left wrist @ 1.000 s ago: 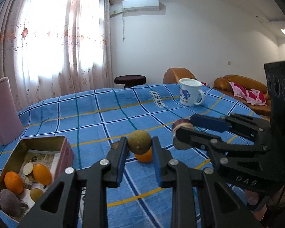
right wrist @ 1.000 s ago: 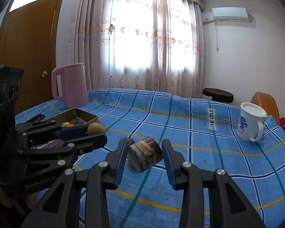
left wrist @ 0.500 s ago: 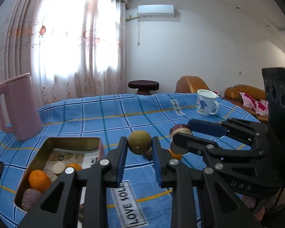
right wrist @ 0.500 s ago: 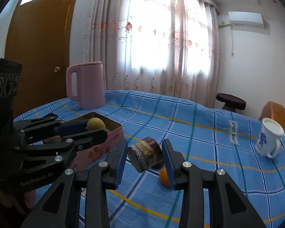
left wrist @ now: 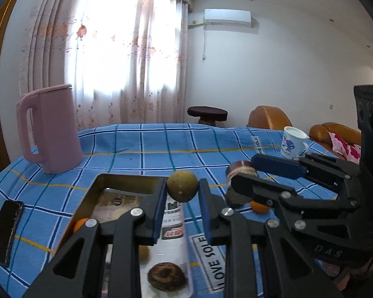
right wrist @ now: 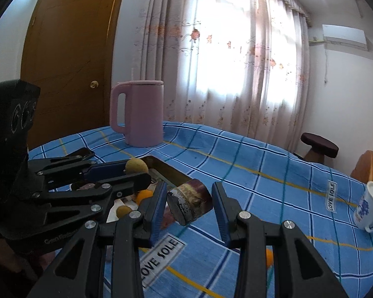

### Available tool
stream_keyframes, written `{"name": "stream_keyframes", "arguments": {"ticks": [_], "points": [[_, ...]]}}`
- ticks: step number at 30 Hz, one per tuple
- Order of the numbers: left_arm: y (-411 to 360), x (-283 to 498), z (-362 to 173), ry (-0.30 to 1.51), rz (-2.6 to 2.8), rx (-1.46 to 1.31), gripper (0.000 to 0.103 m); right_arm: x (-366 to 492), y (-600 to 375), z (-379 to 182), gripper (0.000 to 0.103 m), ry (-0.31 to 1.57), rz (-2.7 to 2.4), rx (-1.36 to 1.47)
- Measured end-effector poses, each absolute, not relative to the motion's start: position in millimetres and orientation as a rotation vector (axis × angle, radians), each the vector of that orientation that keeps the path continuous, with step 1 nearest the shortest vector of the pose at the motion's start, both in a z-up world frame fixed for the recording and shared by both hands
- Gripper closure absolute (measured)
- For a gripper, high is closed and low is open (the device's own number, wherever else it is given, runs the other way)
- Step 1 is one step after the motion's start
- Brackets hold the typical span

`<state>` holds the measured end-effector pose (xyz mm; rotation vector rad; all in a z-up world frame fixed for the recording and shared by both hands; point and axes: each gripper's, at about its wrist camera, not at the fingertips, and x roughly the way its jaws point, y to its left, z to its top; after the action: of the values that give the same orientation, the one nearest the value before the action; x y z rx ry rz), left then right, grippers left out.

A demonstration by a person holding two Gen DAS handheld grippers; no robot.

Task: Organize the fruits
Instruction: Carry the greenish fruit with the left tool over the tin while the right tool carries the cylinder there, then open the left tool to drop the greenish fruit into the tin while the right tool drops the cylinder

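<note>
Both pairs of jaws are clamped on something and carried above the table. Left gripper (left wrist: 182, 190) stands narrow, its blue pads pressed on either side of a round olive-brown fruit (left wrist: 182, 185), which hangs over the near end of the open metal tin (left wrist: 126, 177). Right gripper (right wrist: 189, 204) is set a little wider, its pads gripping the sides of a dark maroon fruit (right wrist: 190, 202) shaped like a short cylinder with a scuffed grey end; this one sits tilted between the fingers, just beside the tin's right wall and above the blue checked tablecloth (right wrist: 273, 183). Each gripper shows in the other's view, the two held close side by side. Inside the tin lie an orange fruit (right wrist: 143, 195), a small tan round fruit (right wrist: 123, 211) and a brown wrinkled one (left wrist: 167, 276) on printed paper. Another small orange fruit (left wrist: 259, 207) rests on the cloth to the right of the tin, partly hidden behind the right gripper's finger. A pink kettle (left wrist: 51, 129) stands beyond the tin, a dark phone (left wrist: 5, 231) lies to the tin's left, and a white patterned mug (left wrist: 293, 142) stands well apart at the far right of the table.
</note>
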<state>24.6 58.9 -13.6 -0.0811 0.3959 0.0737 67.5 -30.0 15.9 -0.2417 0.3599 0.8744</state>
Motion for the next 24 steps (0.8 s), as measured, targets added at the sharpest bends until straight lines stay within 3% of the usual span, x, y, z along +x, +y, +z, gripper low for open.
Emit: {"name": "stream_keyframes", "arguments": {"ticks": [24], "points": [[136, 21, -42, 0.503, 0.172, -0.186, 0.076, 64, 44, -21, 0.064, 0.470, 0.981, -0.351]]}}
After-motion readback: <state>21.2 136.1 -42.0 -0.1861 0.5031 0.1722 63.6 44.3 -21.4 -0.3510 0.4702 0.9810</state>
